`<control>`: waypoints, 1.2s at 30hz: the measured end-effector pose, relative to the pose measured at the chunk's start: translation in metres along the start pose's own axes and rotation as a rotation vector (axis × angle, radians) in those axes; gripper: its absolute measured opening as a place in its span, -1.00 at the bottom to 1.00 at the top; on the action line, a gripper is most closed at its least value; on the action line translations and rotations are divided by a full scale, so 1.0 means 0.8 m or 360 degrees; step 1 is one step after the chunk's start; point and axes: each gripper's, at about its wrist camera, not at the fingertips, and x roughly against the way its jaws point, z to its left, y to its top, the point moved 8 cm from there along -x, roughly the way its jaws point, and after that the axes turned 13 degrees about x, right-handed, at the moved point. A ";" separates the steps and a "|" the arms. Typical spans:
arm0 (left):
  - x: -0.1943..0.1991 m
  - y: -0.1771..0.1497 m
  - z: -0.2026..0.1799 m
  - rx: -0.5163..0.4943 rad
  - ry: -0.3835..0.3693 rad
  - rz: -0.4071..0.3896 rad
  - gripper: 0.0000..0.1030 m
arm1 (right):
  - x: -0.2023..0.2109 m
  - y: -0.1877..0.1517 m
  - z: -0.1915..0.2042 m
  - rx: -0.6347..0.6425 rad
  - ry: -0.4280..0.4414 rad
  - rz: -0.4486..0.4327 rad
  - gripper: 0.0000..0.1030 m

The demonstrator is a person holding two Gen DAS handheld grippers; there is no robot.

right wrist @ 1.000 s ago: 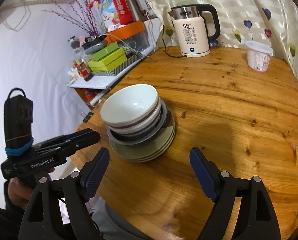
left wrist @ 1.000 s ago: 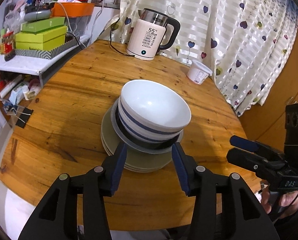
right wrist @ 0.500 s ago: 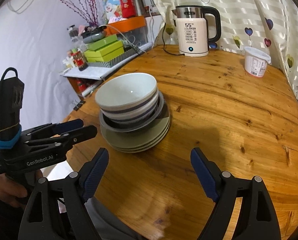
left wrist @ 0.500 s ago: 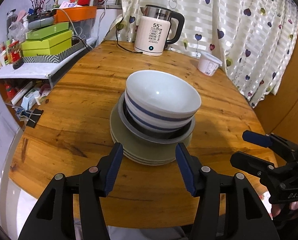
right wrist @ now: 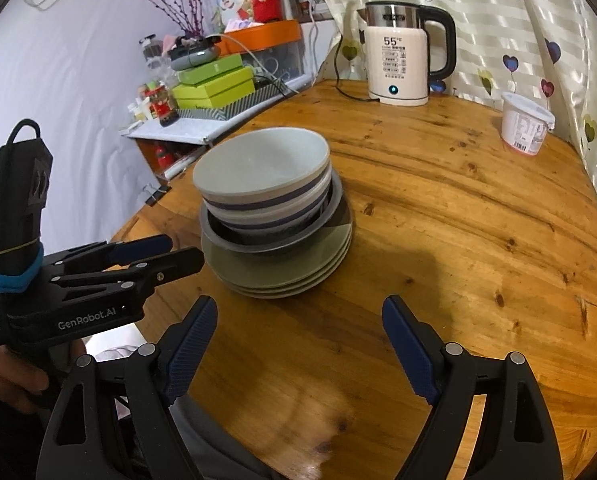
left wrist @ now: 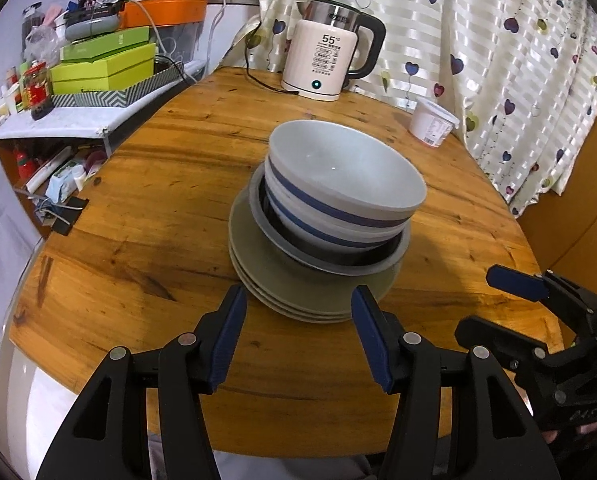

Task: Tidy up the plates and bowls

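Bare table (right wrist: 458,248) right of dish stack (right wrist: 276,236); kettle (right wrist: 402,64), tub (right wrist: 524,124) crowd far edge.

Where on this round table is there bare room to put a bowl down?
The widest bare wood lies right of the stack of plates and bowls, between it, the white tub and the table edge. Another strip runs between the stack and the kettle. The side shelf is crowded.

A white kettle (left wrist: 328,60) and a yogurt tub (left wrist: 432,126) stand on the round wooden table (left wrist: 150,216).
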 end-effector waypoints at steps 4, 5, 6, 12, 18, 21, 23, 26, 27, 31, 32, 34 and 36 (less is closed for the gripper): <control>-0.006 -0.002 0.002 -0.0001 0.0025 0.0005 0.08 | -0.008 -0.001 0.002 0.0010 0.0002 0.0016 0.66; -0.007 -0.002 0.003 -0.0008 0.0050 0.0002 0.08 | -0.009 -0.002 0.003 0.0012 -0.0001 0.0019 0.66; -0.009 -0.003 0.004 -0.0018 0.0078 -0.0001 0.08 | -0.011 -0.002 0.002 0.0013 -0.0005 0.0025 0.66; -0.013 -0.003 0.005 -0.0031 0.0087 -0.0010 0.08 | -0.020 -0.004 0.001 0.0009 -0.0003 0.0050 0.66; -0.014 -0.003 0.004 -0.0035 0.0095 -0.0015 0.08 | -0.025 -0.005 0.001 0.0012 -0.0007 0.0070 0.66; -0.015 -0.004 0.003 -0.0029 0.0092 -0.0010 0.08 | -0.026 -0.005 0.003 0.0017 -0.0006 0.0072 0.66; -0.015 -0.004 0.003 -0.0030 0.0093 -0.0007 0.08 | -0.026 -0.005 0.003 0.0016 -0.0006 0.0073 0.66; -0.017 -0.006 0.003 -0.0035 0.0098 0.0002 0.08 | -0.026 -0.005 0.003 0.0018 -0.0005 0.0073 0.66; -0.017 -0.007 0.003 -0.0036 0.0097 0.0008 0.08 | -0.026 -0.005 0.003 0.0018 -0.0004 0.0073 0.66; -0.020 -0.009 0.002 -0.0040 0.0104 0.0021 0.08 | -0.026 -0.005 0.003 0.0018 -0.0002 0.0074 0.66; -0.021 -0.009 0.001 -0.0038 0.0105 0.0025 0.08 | -0.026 -0.005 0.004 0.0019 -0.0001 0.0076 0.66; -0.022 -0.010 0.002 -0.0031 0.0105 0.0032 0.08 | -0.026 -0.006 0.006 0.0024 0.0003 0.0078 0.66; -0.022 -0.010 0.003 -0.0030 0.0110 0.0034 0.08 | -0.025 -0.006 0.007 0.0026 0.0006 0.0077 0.66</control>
